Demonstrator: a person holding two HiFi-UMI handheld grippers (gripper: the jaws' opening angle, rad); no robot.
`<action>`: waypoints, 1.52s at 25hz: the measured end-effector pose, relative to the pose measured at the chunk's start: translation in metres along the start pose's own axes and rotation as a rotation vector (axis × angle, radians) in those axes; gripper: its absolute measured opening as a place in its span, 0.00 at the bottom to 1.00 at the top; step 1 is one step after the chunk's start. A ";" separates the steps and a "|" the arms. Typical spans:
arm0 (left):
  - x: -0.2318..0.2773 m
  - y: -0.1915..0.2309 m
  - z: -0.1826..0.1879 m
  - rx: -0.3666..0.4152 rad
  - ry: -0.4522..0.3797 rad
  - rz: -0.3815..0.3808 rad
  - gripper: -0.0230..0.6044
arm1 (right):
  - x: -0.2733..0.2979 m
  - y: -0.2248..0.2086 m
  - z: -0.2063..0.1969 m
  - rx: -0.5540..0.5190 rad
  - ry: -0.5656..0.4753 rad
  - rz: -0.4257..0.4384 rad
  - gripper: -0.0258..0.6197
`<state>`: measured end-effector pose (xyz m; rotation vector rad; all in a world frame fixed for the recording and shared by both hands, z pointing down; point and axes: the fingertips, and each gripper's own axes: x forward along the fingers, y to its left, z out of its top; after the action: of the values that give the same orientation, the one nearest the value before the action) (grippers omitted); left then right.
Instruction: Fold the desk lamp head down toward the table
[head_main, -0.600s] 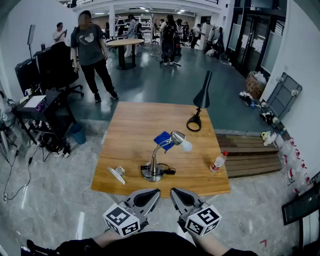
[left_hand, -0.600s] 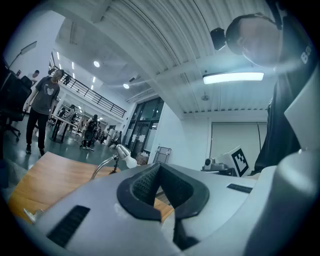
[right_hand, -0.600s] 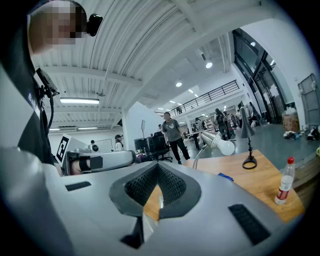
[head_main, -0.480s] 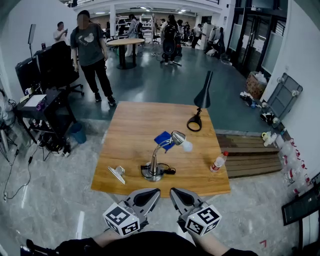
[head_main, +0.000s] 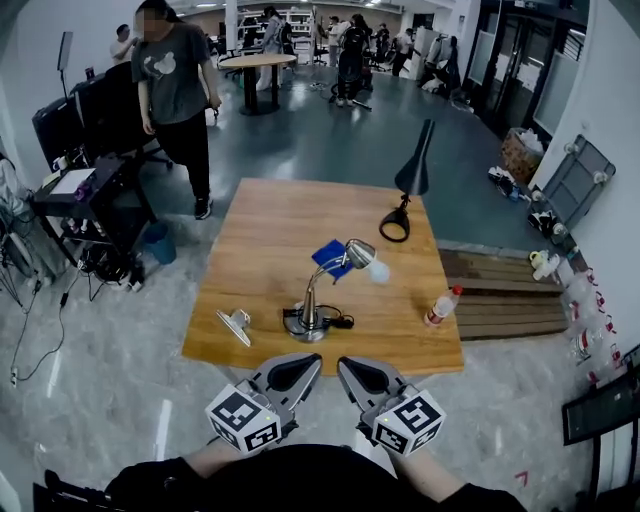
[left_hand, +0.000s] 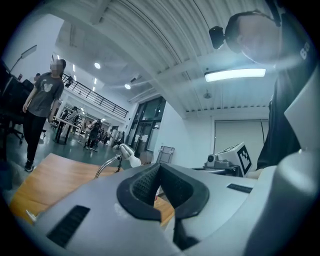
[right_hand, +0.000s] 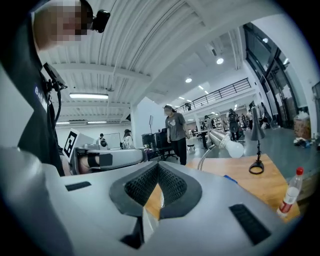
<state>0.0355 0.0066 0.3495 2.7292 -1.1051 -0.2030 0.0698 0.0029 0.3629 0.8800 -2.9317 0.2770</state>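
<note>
A silver gooseneck desk lamp (head_main: 312, 296) is pictured upright, its head (head_main: 358, 252) raised toward two o'clock. The left hand-held gripper (head_main: 308, 362) and the right hand-held gripper (head_main: 348, 365) are shown closed, empty.

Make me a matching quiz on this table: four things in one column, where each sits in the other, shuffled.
1 silver desk lamp
2 black lamp
3 plastic bottle
4 blue sheet

A far right of the table
B near right corner
C near edge, middle
D centre

Pairs: 1-C, 2-A, 3-B, 4-D
</note>
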 end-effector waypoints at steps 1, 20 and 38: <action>0.003 0.003 -0.001 0.002 -0.001 0.008 0.03 | -0.001 -0.001 0.002 -0.029 0.003 0.009 0.04; 0.061 0.009 -0.022 0.027 0.035 0.189 0.03 | -0.026 -0.053 0.009 -0.140 0.000 0.156 0.04; 0.043 0.142 -0.050 0.038 0.133 0.054 0.03 | 0.087 -0.054 0.004 -0.323 0.191 -0.068 0.13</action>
<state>-0.0199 -0.1168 0.4278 2.6964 -1.1553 0.0080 0.0263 -0.0889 0.3774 0.8480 -2.6597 -0.1088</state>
